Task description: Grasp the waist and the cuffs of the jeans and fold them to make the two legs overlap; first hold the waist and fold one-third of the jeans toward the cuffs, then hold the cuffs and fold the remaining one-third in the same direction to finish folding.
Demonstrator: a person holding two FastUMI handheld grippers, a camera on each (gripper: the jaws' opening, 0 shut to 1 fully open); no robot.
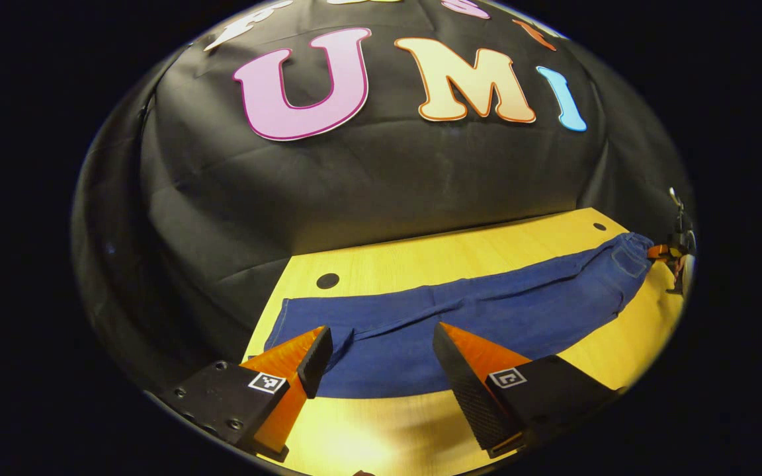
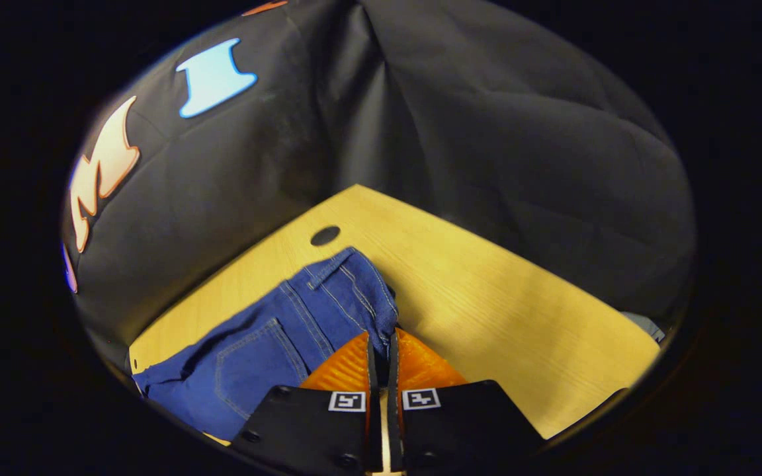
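While the left gripper view looks along the table (image 1: 421,254), the jeans (image 1: 487,311) are seen spread lengthwise across the yellow wooden surface, with the cuffs (image 1: 301,324) at the near left and the waist (image 1: 629,254) far off to the right. The left hand-held gripper (image 1: 381,357) is held wide apart, its two fingers standing to either side of the cuff end with nothing pressed between them; whether the fingertips touch the denim cannot be told. Two dark round holes are set in the table, one (image 1: 327,280) just behind the cuffs and another (image 1: 599,226) near the waist. At the far right edge, the right hand-held gripper (image 1: 665,252) is seen at the waist, small and hard to make out. Black cloth forms the booth wall (image 1: 368,185) behind the table.

As the right gripper view is taken up, the waist (image 2: 354,291) of the jeans (image 2: 268,350) is found directly ahead of the right hand-held gripper (image 2: 381,344), whose fingers are brought together on the edge of the waistband, the denim pinched between them. A back pocket (image 2: 249,363) with pale stitching is shown to the left of the fingers. The jeans lie on the table (image 2: 500,311) toward the left, and bare wood is seen to the right. A dark hole (image 2: 325,235) lies just beyond the waistband, near the table's far corner.
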